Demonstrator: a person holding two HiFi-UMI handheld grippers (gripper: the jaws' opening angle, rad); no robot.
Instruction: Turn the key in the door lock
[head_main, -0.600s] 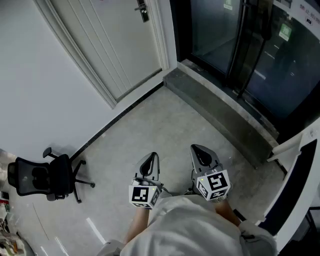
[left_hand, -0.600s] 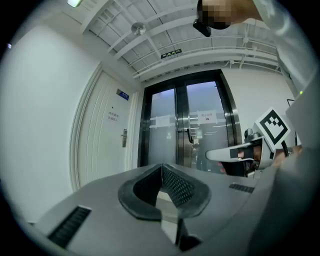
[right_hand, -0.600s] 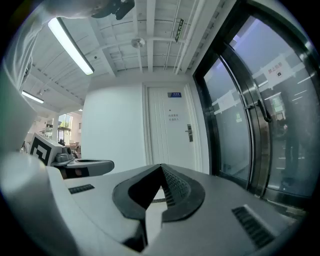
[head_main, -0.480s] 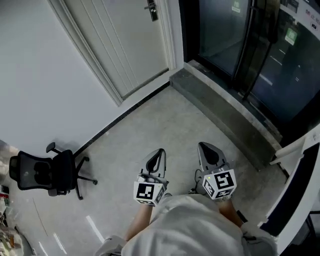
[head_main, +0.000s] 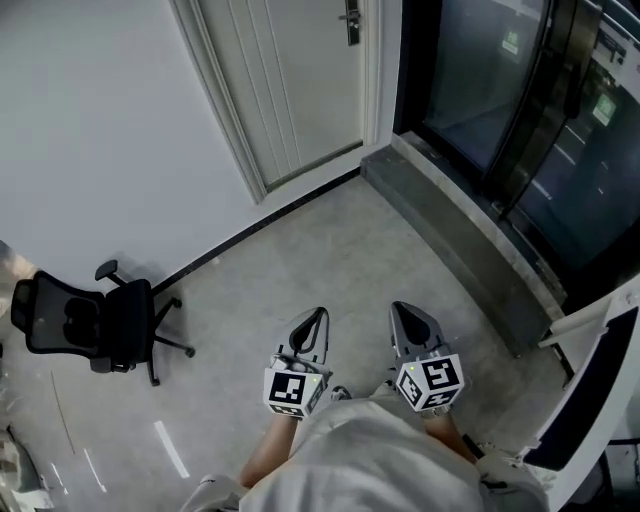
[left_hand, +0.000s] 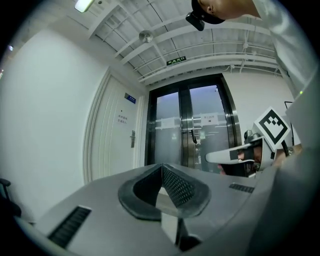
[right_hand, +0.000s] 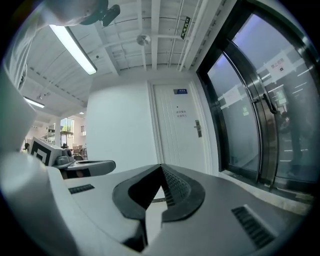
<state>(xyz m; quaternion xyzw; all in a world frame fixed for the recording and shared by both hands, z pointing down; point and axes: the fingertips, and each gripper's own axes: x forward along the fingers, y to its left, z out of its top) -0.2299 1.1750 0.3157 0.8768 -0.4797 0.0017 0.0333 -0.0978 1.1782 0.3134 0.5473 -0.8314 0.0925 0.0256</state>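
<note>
Grey floor (head_main: 330, 250), white door (head_main: 300, 80) ahead, left tool (head_main: 316, 318) and right tool (head_main: 400, 312) both closed

The door (head_main: 300, 80) and wall (head_main: 100, 130) are white, the floor (head_main: 330, 250) mottled grey, the chair (head_main: 95, 325) black, and the grey left gripper (head_main: 318, 313) and right gripper (head_main: 398, 307) bear cubes (head_main: 291, 390) patterned with black-and-white squares.

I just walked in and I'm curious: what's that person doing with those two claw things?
A person stands holding a left gripper and a right gripper, both shut and empty, aimed toward the white door. The door is some way off across the floor, so nothing touches its lock yet. No key can be made out from here. A chair stands off to the left.
</note>
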